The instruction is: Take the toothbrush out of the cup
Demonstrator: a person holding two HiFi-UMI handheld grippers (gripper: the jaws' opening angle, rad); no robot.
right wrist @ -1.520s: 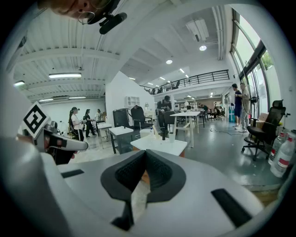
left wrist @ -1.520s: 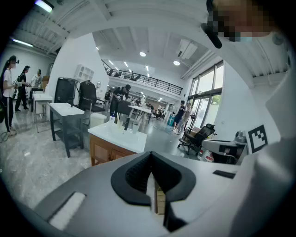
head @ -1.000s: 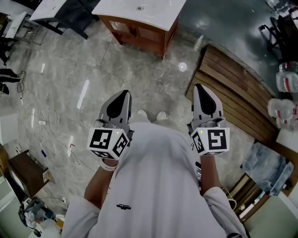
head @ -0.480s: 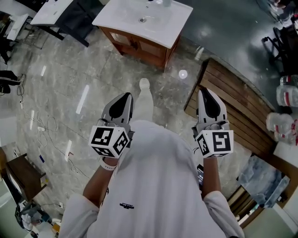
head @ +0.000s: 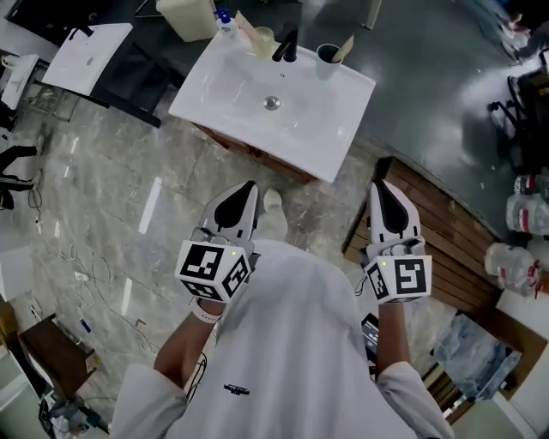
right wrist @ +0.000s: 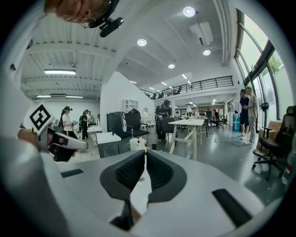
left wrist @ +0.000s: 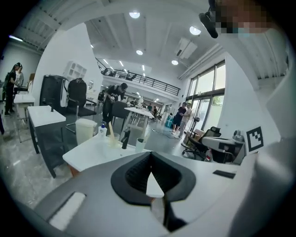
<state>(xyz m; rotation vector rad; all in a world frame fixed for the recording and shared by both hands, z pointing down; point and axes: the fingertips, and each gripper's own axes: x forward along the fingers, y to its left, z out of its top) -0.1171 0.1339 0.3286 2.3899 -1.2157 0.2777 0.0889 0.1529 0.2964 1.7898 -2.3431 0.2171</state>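
A white sink top [head: 300,120] on a wooden cabinet stands ahead of me. At its far edge a dark cup [head: 326,58] holds a pale toothbrush [head: 345,46], right of the black tap [head: 286,47]. A clear cup [head: 262,38] with another pale brush stands left of the tap. The left gripper view shows the tap [left wrist: 125,138] between the clear cup [left wrist: 112,139] and the other cup [left wrist: 140,144]. My left gripper [head: 248,185] [left wrist: 149,155] and right gripper [head: 380,185] [right wrist: 144,152] are both shut and empty, held side by side short of the sink's near edge.
A slatted wooden platform [head: 446,214] lies on the floor at the right, with plastic bags [head: 523,214] beyond it. A white table [head: 86,56] stands at the upper left. A pale bin [head: 187,15] and a soap bottle [head: 225,21] are at the sink's far left. Several people stand in the hall.
Both grippers have moved forward together across the floor. The sink, earlier only partly seen at the top, now shows whole with its cups. Both stay shut and empty.
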